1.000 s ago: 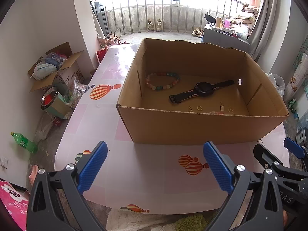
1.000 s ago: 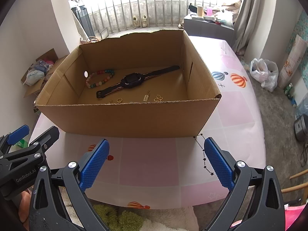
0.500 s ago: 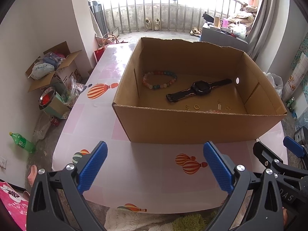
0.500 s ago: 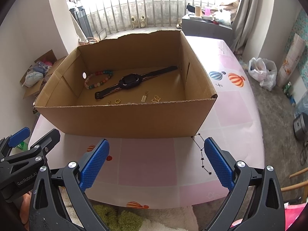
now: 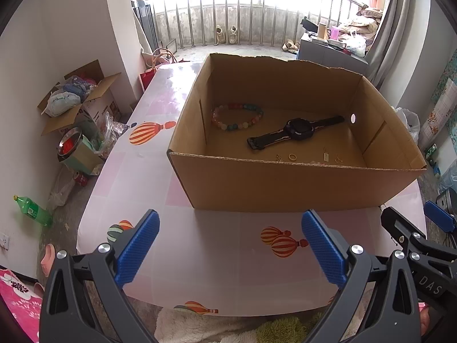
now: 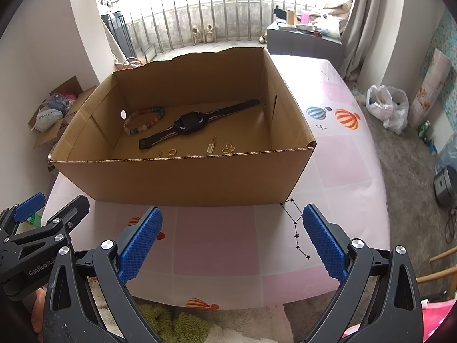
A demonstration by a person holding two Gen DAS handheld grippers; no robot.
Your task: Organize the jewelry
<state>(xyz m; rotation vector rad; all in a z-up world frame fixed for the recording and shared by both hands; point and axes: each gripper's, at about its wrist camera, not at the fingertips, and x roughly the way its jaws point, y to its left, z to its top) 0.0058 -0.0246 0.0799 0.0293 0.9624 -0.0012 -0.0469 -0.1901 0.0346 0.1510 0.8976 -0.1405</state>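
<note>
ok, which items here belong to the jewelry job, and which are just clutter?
Job: open brown cardboard box; multicoloured beaded bracelet; black wristwatch; small gold ring; gold butterfly charm.

Clutter: green plastic bottle; white plastic bag.

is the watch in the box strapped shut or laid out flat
Laid out flat: the watch lies unbuckled on the box floor, straps stretched straight to both sides.

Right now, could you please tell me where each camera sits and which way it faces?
Left wrist: on the left tongs, over the table's near edge, facing the box; the right tongs show at right.
Right wrist: on the right tongs, facing the box from further right; the left tongs show at left.
Shared: box, watch, bracelet, small gold pieces.
</note>
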